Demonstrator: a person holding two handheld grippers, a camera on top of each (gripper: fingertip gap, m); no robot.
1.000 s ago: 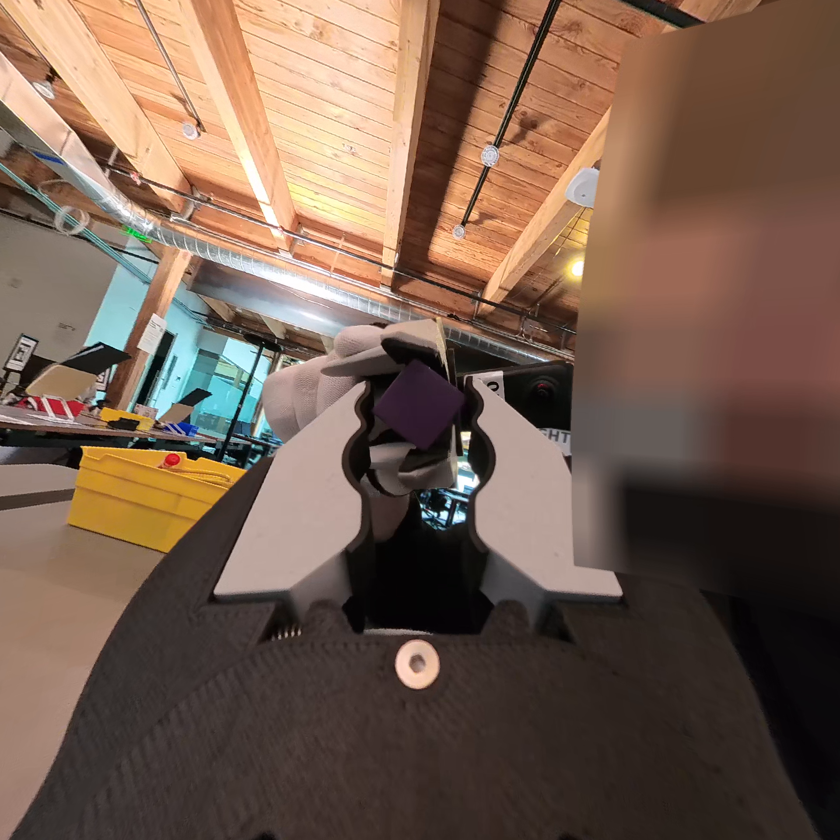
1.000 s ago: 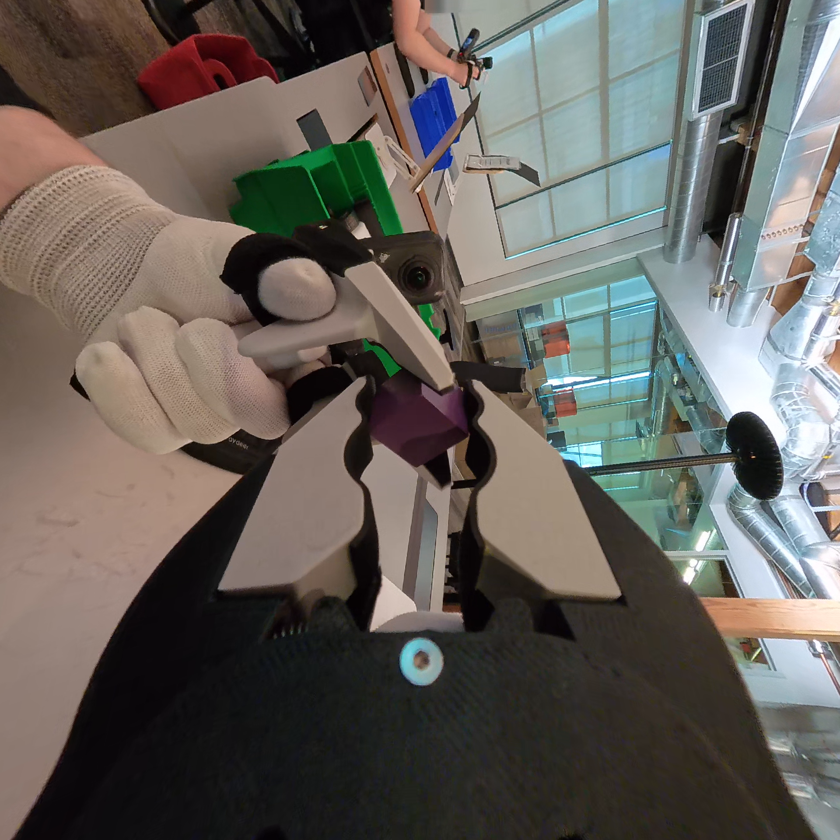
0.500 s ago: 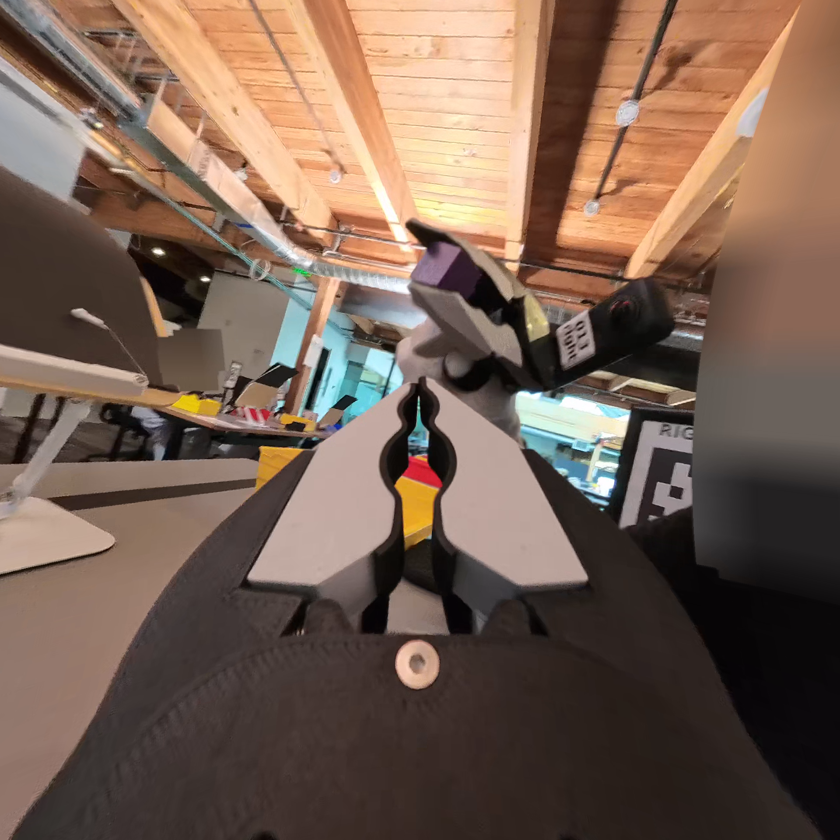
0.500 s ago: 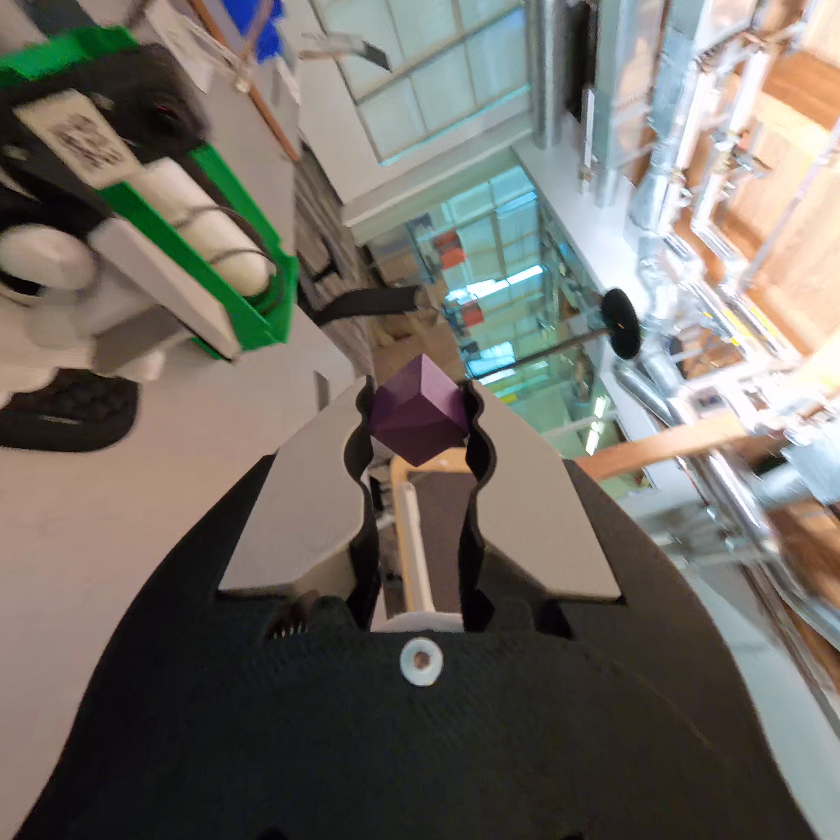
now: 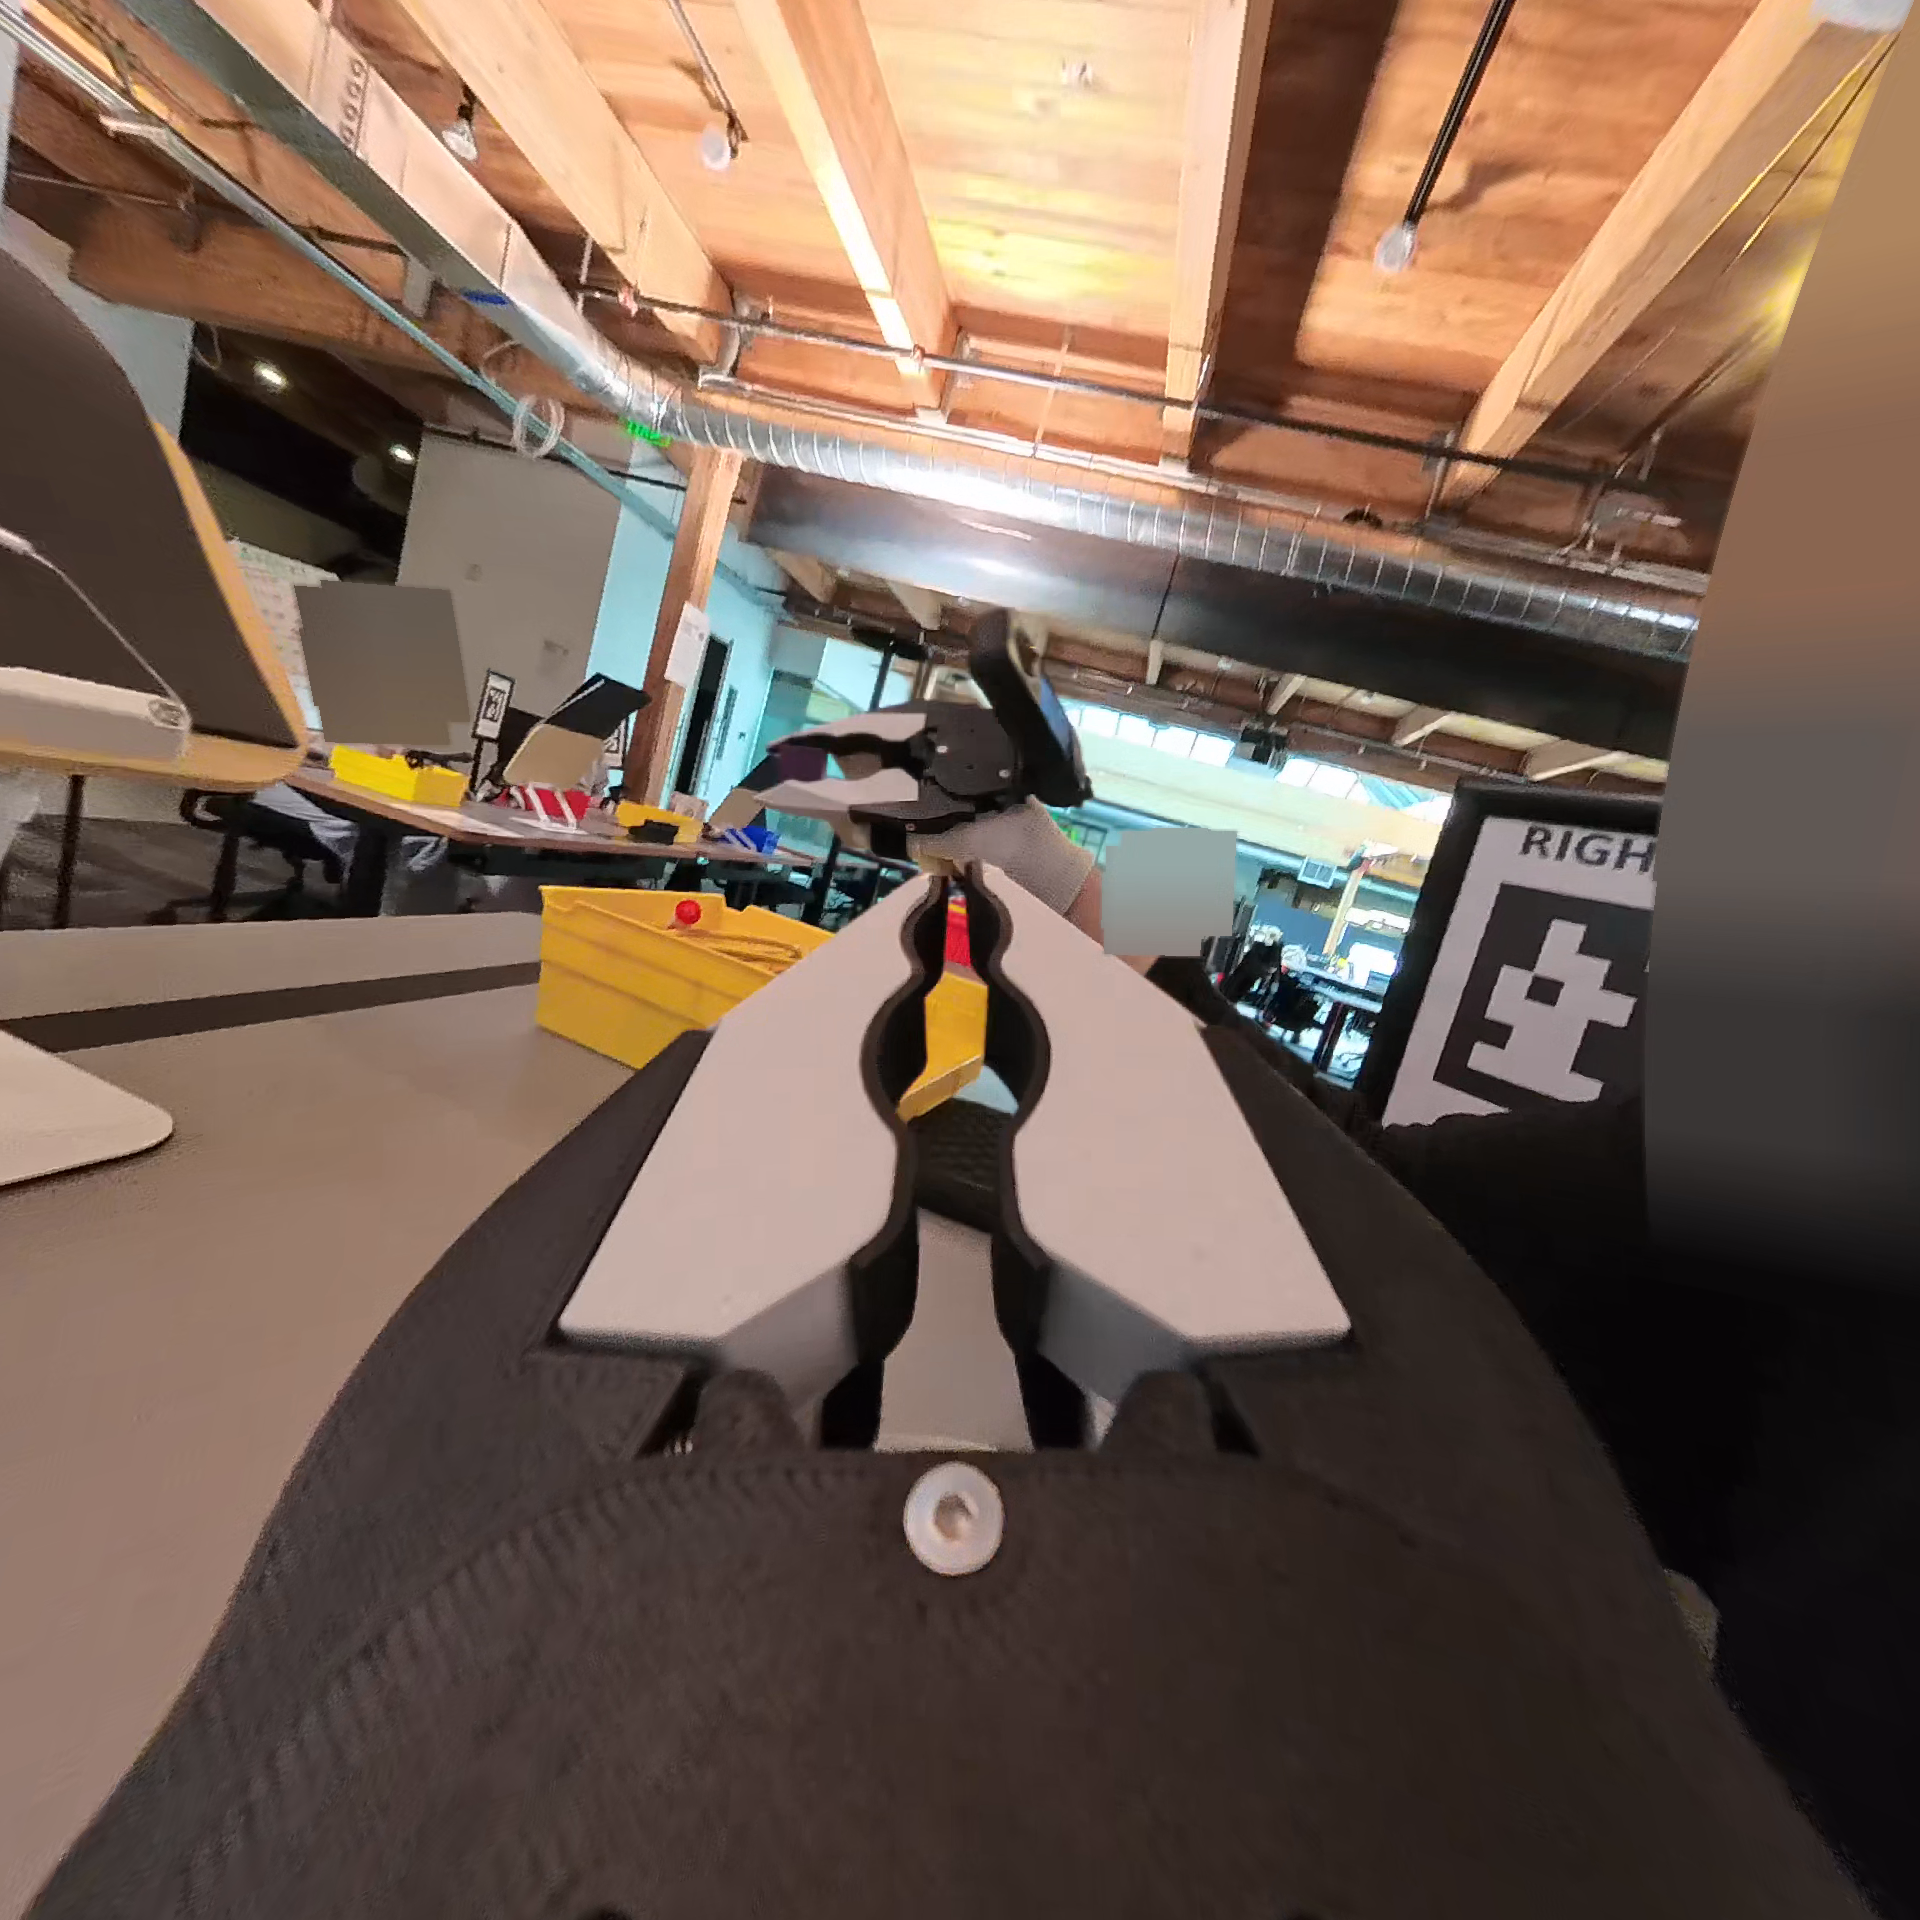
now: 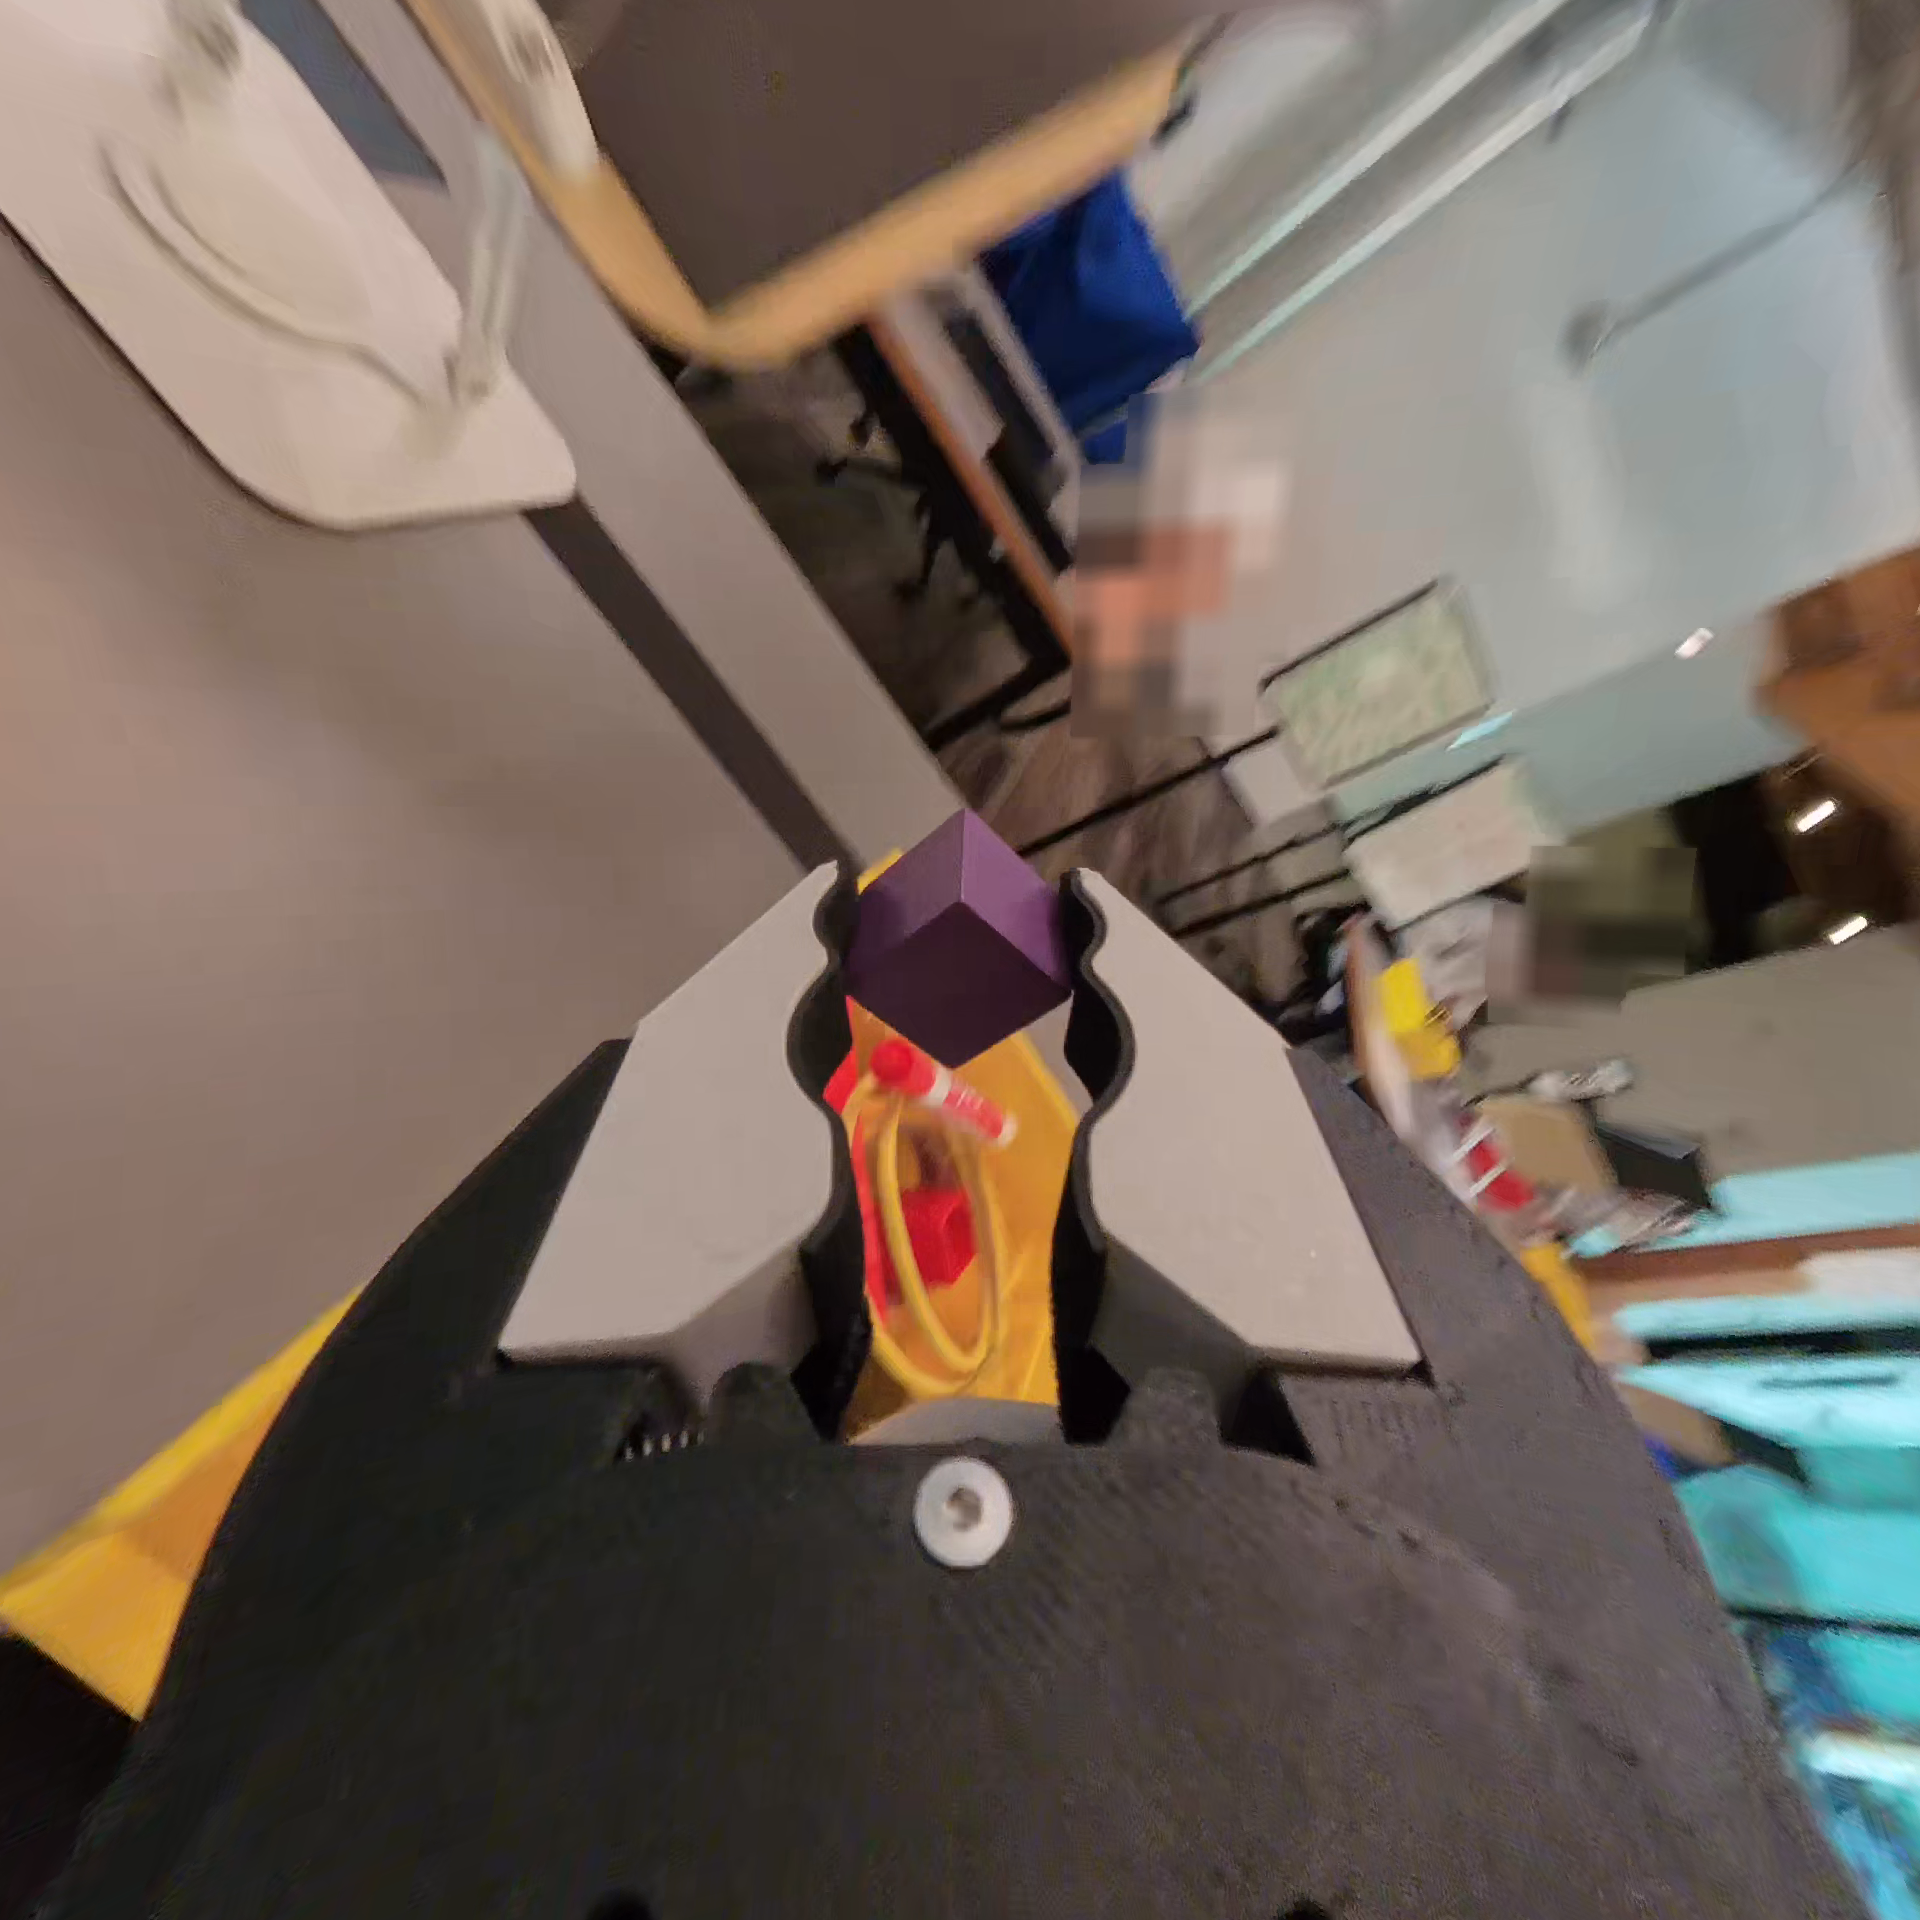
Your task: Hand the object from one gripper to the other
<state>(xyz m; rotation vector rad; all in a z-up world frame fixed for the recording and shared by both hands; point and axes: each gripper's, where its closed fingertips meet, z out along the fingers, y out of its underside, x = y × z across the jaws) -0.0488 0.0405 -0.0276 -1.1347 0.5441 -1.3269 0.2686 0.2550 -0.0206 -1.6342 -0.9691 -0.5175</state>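
Observation:
In the right wrist view my right gripper (image 6: pixel 956 904) is shut on a dark purple cube (image 6: pixel 961 945), pinched at the fingertips and tilted on a corner. It hangs over a yellow bin (image 6: pixel 104 1558). In the left wrist view my left gripper (image 5: pixel 956 883) is shut and empty, low over the grey table (image 5: pixel 312 1143). The right gripper (image 5: pixel 769 771) shows farther off there, held by a white-gloved hand (image 5: pixel 1023 847) above the yellow bin (image 5: pixel 644 966). The cube cannot be made out in that view.
The bin holds a red-capped item (image 6: pixel 904 1070), a red block (image 6: pixel 940 1242) and a yellow cable (image 6: pixel 935 1340). A white monitor stand base (image 5: pixel 62 1122) sits at the left of the table. A black-and-white marker board (image 5: pixel 1517 977) stands at the right. Desks and people lie beyond. Left tips to right tips: about 40 cm.
A second ago both grippers met at the cube. The left gripper has let go, shut and drawn back. The right gripper has carried the cube away to above the yellow bin.

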